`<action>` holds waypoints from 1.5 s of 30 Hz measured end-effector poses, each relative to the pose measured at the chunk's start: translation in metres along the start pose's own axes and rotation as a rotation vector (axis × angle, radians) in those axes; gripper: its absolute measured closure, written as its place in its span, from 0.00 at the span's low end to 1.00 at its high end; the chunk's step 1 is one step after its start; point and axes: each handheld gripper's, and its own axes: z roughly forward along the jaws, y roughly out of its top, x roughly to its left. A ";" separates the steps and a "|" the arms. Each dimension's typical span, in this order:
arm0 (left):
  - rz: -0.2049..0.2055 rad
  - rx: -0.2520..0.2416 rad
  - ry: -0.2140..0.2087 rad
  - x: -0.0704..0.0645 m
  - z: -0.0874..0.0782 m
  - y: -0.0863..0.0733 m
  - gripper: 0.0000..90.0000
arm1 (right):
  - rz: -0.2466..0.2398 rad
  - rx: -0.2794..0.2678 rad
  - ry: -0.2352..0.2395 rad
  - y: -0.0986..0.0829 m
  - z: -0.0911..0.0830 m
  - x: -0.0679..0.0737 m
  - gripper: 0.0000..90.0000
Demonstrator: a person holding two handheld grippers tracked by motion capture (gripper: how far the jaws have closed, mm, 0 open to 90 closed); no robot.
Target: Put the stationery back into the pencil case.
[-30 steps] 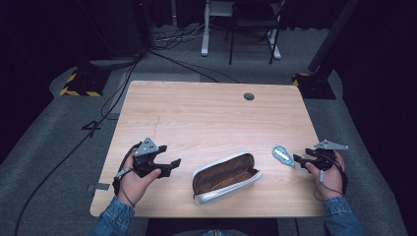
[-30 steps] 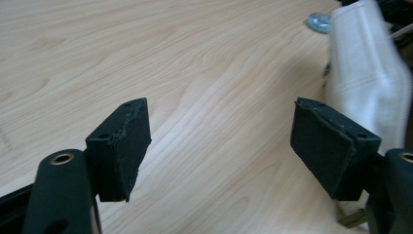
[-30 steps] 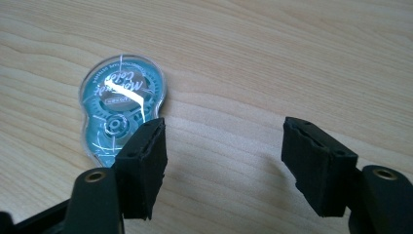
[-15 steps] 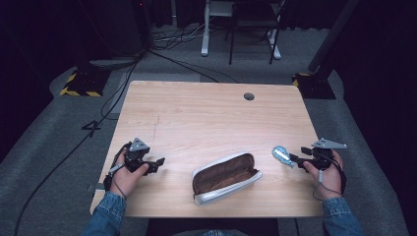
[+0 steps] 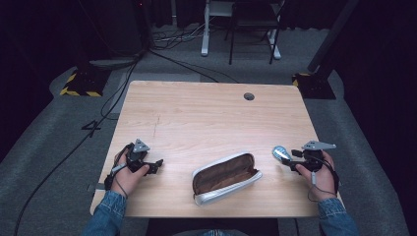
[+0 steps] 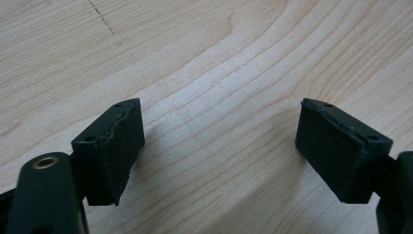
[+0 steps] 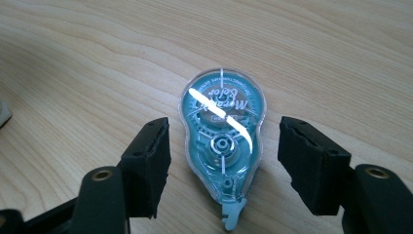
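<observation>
Left gripper [image 5: 156, 165] farther from case [image 5: 226, 177].

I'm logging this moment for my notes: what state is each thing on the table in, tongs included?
Pencil case: unzipped, lying open on the table.
Correction tape: flat on the table, between the right tongs' jaws, not gripped.
Right tongs: open.
Left tongs: open, holding nothing, over bare wood.

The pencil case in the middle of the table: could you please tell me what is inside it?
The pencil case lies unzipped, showing brown lining and nothing else I can make out; its far ends are hidden by the silver walls.
</observation>
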 end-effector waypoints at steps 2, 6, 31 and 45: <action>0.000 -0.001 0.000 0.000 0.000 0.000 0.20 | -0.005 0.003 0.001 0.000 0.002 0.001 0.42; 0.000 0.000 0.001 0.000 0.000 0.000 0.20 | -0.018 0.014 0.000 -0.001 0.006 0.003 0.43; -0.002 0.002 0.003 0.000 0.000 0.000 0.19 | -0.054 0.025 -0.016 -0.001 0.010 0.001 0.55; -0.001 0.002 0.004 0.000 0.000 0.000 0.19 | -0.068 -0.040 -0.013 0.009 -0.004 0.007 0.56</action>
